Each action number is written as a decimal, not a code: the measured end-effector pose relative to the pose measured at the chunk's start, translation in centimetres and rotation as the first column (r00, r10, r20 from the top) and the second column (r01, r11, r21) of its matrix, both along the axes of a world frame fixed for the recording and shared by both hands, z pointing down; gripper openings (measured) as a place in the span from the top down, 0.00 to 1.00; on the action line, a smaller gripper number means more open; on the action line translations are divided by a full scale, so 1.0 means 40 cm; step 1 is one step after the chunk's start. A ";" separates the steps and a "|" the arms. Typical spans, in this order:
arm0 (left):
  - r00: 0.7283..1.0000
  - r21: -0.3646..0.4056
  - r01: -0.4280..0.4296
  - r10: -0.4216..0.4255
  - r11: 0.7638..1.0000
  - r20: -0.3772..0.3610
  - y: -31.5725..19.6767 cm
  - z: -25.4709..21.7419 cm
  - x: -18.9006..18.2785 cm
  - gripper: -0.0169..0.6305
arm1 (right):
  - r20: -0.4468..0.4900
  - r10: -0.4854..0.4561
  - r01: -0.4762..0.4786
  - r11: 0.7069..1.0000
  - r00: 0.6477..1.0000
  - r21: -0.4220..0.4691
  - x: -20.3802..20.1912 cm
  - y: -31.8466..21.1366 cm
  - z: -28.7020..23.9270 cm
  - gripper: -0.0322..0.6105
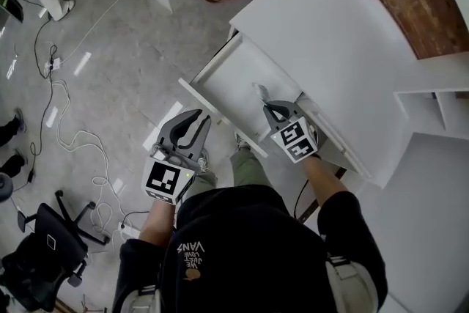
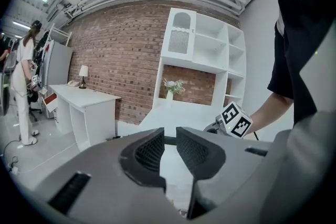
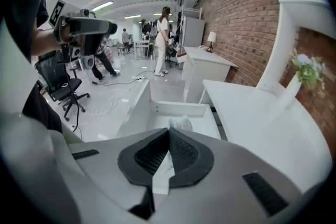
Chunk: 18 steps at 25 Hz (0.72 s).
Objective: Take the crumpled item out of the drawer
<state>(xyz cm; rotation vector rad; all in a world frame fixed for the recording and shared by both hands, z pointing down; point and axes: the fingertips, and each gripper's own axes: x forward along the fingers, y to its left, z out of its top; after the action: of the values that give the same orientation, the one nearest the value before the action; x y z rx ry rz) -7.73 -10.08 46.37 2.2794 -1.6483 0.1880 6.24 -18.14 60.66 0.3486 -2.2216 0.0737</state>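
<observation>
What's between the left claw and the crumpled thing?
The drawer's white front panel, seen in the head view. The right claw pinches the crumpled thing; the left claw waits outside.

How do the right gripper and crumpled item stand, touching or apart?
Touching. Right gripper view shows the right gripper shut on the crumpled item.

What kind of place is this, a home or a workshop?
Probably an open lab or studio, not a home: cables trail over the floor, an office chair stands by, and the white desk against a brick wall looks like a staged corner.
</observation>
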 end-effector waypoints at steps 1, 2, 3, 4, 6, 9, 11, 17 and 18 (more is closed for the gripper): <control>1.000 0.006 -0.011 0.011 1.000 0.004 -0.003 -0.008 0.004 0.86 | 0.028 0.022 -0.022 1.000 0.999 0.009 0.002 0.003 -0.029 0.95; 1.000 0.012 -0.025 0.025 1.000 0.008 -0.007 -0.016 0.009 0.88 | 0.056 0.043 -0.045 0.999 0.998 0.021 0.003 0.006 -0.057 0.95; 0.999 0.019 -0.040 0.040 0.999 0.012 -0.010 -0.023 0.014 0.91 | 0.082 0.064 -0.067 0.997 0.995 0.034 0.005 0.010 -0.085 0.95; 0.998 0.025 -0.056 0.055 0.998 0.015 -0.012 -0.029 0.020 0.91 | 0.107 0.082 -0.088 0.995 0.991 0.048 0.008 0.015 -0.112 0.95; 0.996 0.033 -0.084 0.084 0.996 0.018 -0.014 -0.039 0.036 0.93 | 0.157 0.113 -0.125 0.990 0.981 0.069 0.013 0.028 -0.165 0.95; 0.991 0.040 -0.132 0.131 0.990 0.031 -0.008 -0.052 0.059 0.94 | 0.233 0.166 -0.189 0.979 0.958 0.081 0.026 0.054 -0.240 0.95; 0.986 0.041 -0.164 0.162 0.986 0.045 -0.001 -0.059 0.070 0.95 | 0.281 0.206 -0.240 0.967 0.937 0.089 0.040 0.072 -0.285 0.95; 0.975 0.045 -0.215 0.212 0.975 0.069 0.023 -0.076 0.080 0.96 | 0.432 0.302 -0.377 0.921 0.850 0.096 0.074 0.121 -0.426 0.95; 0.974 0.047 -0.220 0.217 0.974 0.070 0.028 -0.080 0.080 0.96 | 0.452 0.314 -0.397 0.912 0.835 0.099 0.080 0.128 -0.446 0.95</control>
<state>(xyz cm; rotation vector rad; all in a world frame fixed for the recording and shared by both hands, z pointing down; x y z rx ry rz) -4.53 -8.98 43.16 2.5200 -1.4454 0.2728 9.44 -13.01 42.82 0.9343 -2.5750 0.1532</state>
